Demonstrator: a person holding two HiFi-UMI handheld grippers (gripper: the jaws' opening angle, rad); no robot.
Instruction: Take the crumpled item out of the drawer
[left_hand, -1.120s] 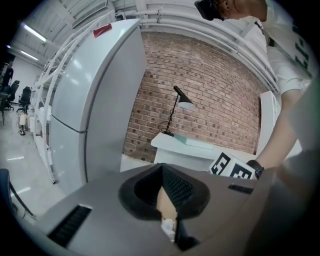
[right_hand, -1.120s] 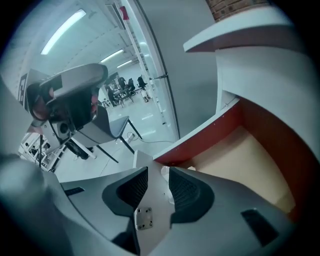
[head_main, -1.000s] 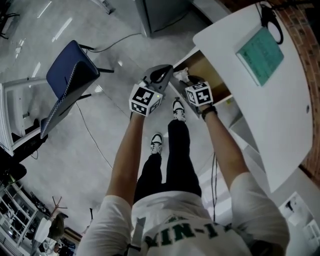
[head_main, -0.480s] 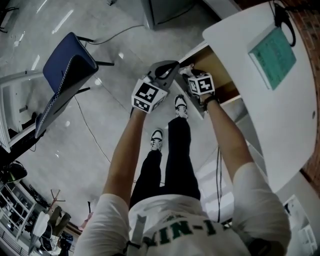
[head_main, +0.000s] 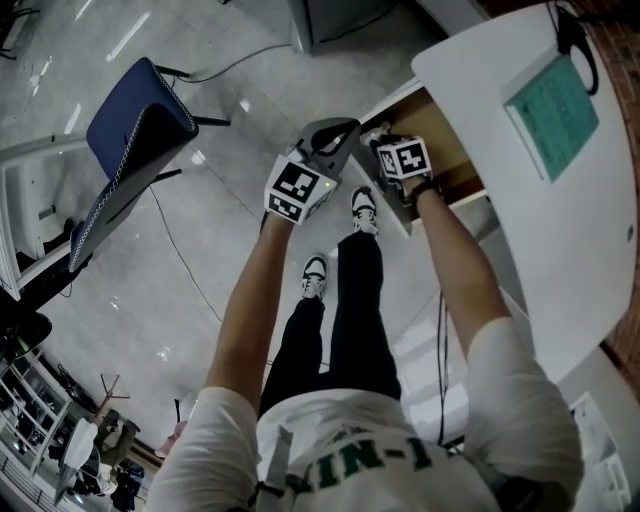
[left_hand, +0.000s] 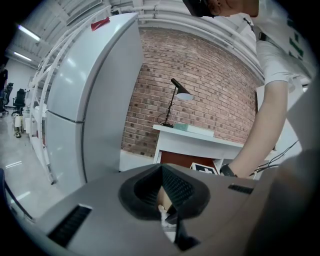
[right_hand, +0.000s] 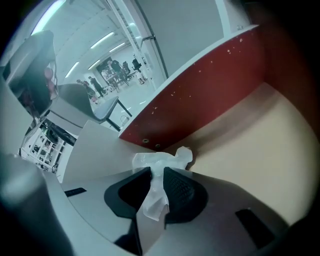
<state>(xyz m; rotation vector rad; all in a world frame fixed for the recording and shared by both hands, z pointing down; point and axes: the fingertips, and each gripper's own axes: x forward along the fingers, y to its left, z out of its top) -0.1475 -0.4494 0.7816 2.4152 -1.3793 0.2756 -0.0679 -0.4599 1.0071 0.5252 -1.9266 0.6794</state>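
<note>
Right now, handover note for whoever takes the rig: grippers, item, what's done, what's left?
Left gripper: shut, empty, beside the open drawer.
Right gripper: down in the drawer; its jaws have just been closing and now pinch the crumpled item.
Item: white, inside the drawer by its red wall.
Done: drawer open, item gripped.
Left: lift the item out of the drawer.

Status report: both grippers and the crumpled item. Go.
Right gripper in the drawer, jaws just closed onto the crumpled item. Left gripper shut, empty. Nothing seen in the way.
</note>
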